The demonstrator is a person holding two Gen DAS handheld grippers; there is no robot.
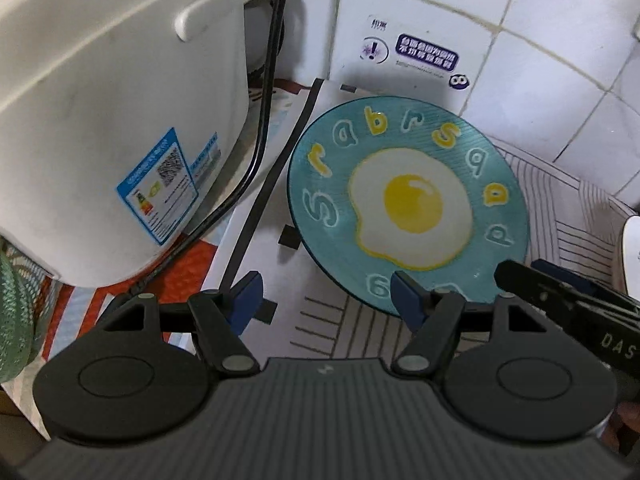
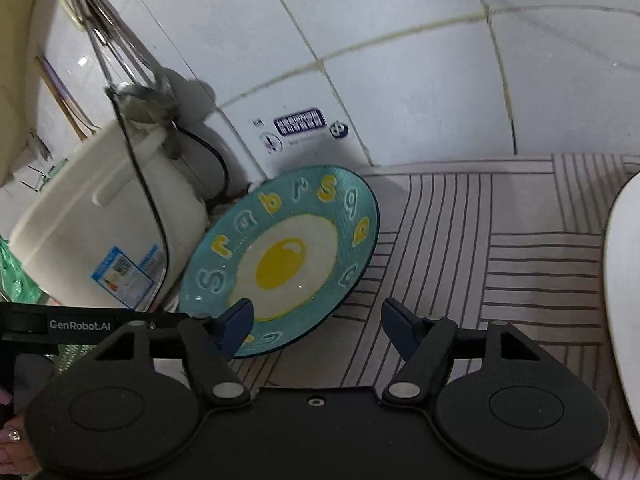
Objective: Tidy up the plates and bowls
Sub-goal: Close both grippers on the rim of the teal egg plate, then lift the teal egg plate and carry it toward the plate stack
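Note:
A teal plate (image 1: 408,204) with a fried-egg picture and raised letters lies on the striped mat, its left rim close to a white rice cooker. It looks slightly tilted in the right wrist view (image 2: 280,256). My left gripper (image 1: 326,300) is open just in front of the plate, its right fingertip (image 1: 406,298) over the near rim. My right gripper (image 2: 318,320) is open too, its left fingertip (image 2: 238,320) over the plate's near rim. Each gripper shows in the other's view: the right gripper (image 1: 524,270) at the right, the left gripper's housing (image 2: 80,325) at the left. Neither holds anything.
The white rice cooker (image 1: 120,120) with a black cord (image 1: 260,128) stands at the left, against the tiled wall (image 2: 400,60). A white dish edge (image 2: 624,300) shows at the far right on the striped mat (image 2: 500,248). Green netting (image 1: 16,300) lies at the far left.

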